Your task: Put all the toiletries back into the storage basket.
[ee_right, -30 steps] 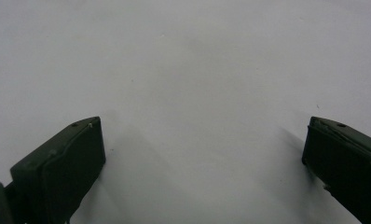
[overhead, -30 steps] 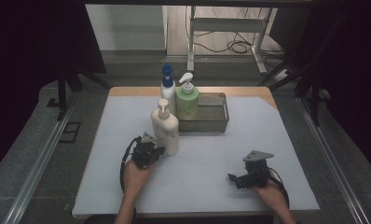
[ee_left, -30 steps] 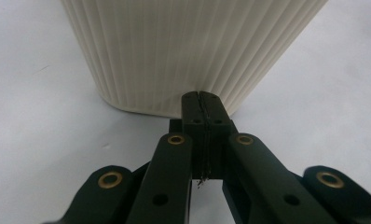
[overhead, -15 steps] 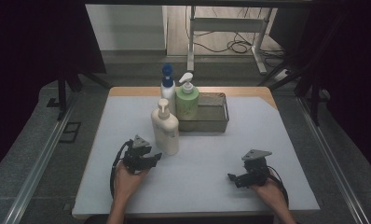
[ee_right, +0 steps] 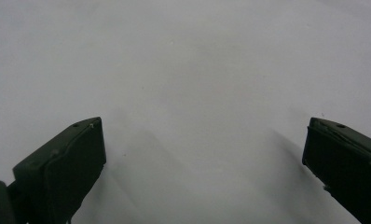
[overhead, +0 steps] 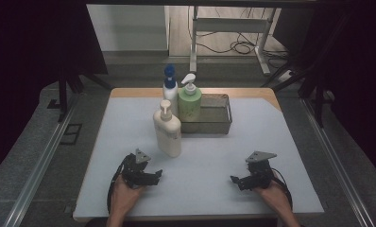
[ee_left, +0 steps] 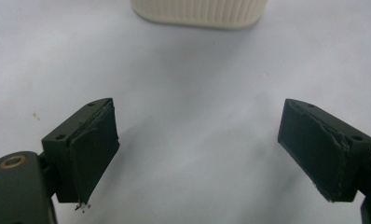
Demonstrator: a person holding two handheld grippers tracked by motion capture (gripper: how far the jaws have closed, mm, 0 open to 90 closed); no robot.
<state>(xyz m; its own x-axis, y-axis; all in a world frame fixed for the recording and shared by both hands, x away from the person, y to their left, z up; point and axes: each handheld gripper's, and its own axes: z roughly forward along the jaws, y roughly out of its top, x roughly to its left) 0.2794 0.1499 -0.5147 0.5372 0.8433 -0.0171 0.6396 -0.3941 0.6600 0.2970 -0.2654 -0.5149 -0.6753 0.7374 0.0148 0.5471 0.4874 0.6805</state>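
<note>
Back toward the near edge of the table (overhead: 129, 123) the left claw (overhead: 150, 176) has moved, away from the cream bottle (overhead: 167, 132) it was touching a second ago. Its jaws have just been opening, and now they stand wide apart with nothing between them. In the left gripper view the cream bottle (ee_left: 200, 11) stands on the table a little way past the jaw tips, not touching them. From above, this bottle stands upright near the middle of the table, just in front of a green bottle (overhead: 189, 103) and a white bottle with a blue top (overhead: 170, 86). To the right of the green bottle sits a dark metal basket (overhead: 214, 118), and the green bottle is touching or just beside its left end. The right claw (overhead: 238, 180) rests near the right front of the table, well apart from the bottles. Its jaws are wide apart too, holding nothing, with bare table between them.
</note>
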